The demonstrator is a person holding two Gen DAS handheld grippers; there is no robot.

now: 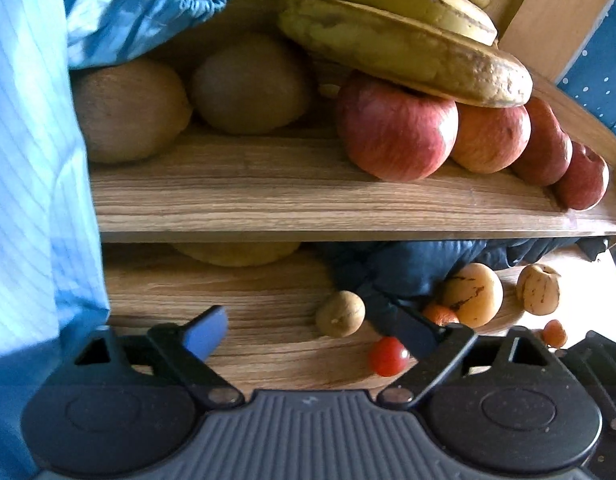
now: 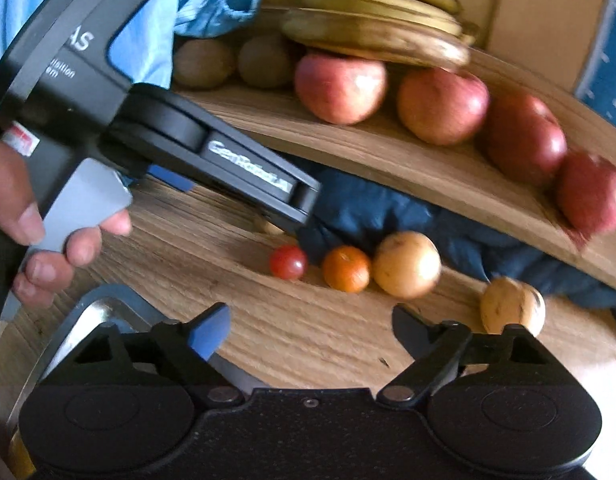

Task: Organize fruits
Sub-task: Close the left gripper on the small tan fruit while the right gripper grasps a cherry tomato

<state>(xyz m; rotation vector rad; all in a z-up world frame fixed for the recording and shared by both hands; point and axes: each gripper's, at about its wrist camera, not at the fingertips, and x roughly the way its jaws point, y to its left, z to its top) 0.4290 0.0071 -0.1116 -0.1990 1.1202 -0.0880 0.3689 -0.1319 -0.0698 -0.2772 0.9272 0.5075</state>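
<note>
Both the left gripper (image 1: 311,332) and right gripper (image 2: 311,330) are held spread and empty. The cherry tomato (image 2: 288,262) lies at 11 o'clock of the right gripper; it could be nudged and rolled away.

We see red apples (image 1: 395,128) streaked with yellow, brown-speckled yellow bananas (image 1: 403,48), dull brown kiwis (image 1: 128,112), a glossy red tomato (image 2: 288,262), a bright orange citrus (image 2: 345,269), pale yellow fruit (image 1: 473,294) with dark streaks, grained brown wooden shelves (image 1: 308,200), and navy cloth (image 2: 371,208).
</note>
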